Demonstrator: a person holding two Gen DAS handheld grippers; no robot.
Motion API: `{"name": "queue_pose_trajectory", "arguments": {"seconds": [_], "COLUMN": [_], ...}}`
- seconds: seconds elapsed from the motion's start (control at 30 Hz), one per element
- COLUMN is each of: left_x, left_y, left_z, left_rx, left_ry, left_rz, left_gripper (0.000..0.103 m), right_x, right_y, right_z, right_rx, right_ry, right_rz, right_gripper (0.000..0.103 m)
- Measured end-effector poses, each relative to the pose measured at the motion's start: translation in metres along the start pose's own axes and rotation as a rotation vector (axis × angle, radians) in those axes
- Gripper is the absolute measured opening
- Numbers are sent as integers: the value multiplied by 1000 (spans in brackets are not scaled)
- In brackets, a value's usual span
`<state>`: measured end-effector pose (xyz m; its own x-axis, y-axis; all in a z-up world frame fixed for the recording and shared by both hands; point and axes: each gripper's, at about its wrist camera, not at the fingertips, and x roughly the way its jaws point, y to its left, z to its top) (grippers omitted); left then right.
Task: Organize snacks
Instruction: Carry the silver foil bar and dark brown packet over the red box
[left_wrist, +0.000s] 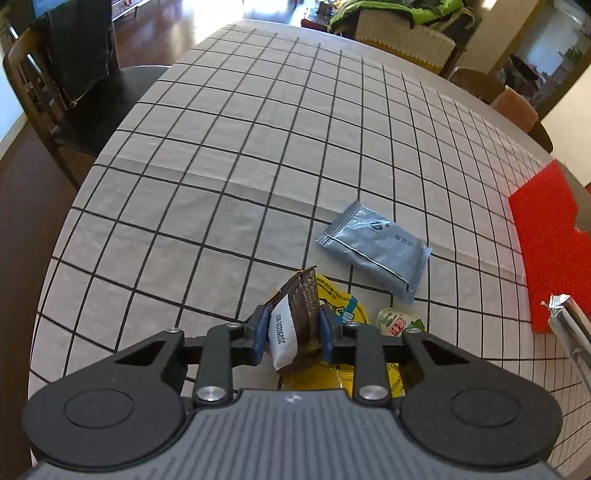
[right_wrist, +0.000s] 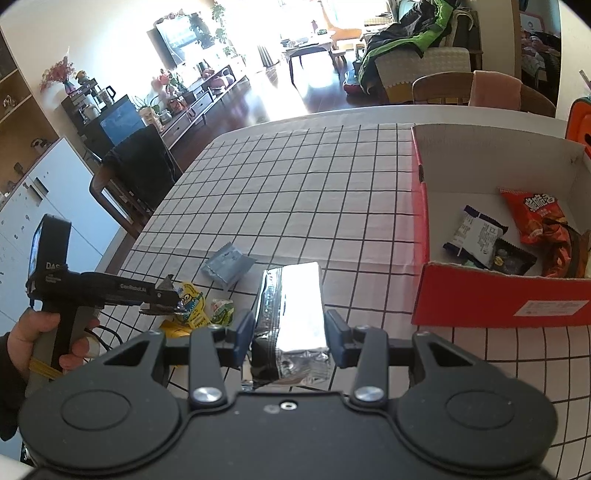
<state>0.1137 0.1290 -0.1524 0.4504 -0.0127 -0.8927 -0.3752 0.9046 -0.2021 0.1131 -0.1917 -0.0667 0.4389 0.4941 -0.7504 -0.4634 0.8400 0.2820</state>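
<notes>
Clamped in left gripper: brown snack sachet, thin, light, crinkly, pinched across its middle just above yellow packet on checked tablecloth. Gripped by right gripper: silver foil pack, slippery, crushable. Farther: grey sachet, flat, best taken by an edge. Beyond: red box, part-filled.

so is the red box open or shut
Open. The red box has no lid over it in the right wrist view, so its white inside and several snack packets are visible.
</notes>
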Motion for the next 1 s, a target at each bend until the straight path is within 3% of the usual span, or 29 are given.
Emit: {"name": "queue_pose_trajectory", "arguments": {"seconds": [0.2,0.43,0.67,1.0], "left_x": [-19,-52,-72,-69], "left_y": [1,-31,-94,-200], "left_z": [-5,-1,10,20], "left_rx": [-45,-8,88,259], "left_ry": [-38,-95,-136,-148], "left_rz": [-22,-50,-110,-165], "left_gripper": [27,27,27,27], "right_x": [-4,-17,-35,-54], "right_y": [-2,-17,-47,-106], "right_z": [6,17,29,32], "right_rx": [-18,-14,0,60], "right_ry": [-11,-50,-111,-175], "right_rz": [4,8,-17,-98], "right_gripper": [42,42,42,42]}}
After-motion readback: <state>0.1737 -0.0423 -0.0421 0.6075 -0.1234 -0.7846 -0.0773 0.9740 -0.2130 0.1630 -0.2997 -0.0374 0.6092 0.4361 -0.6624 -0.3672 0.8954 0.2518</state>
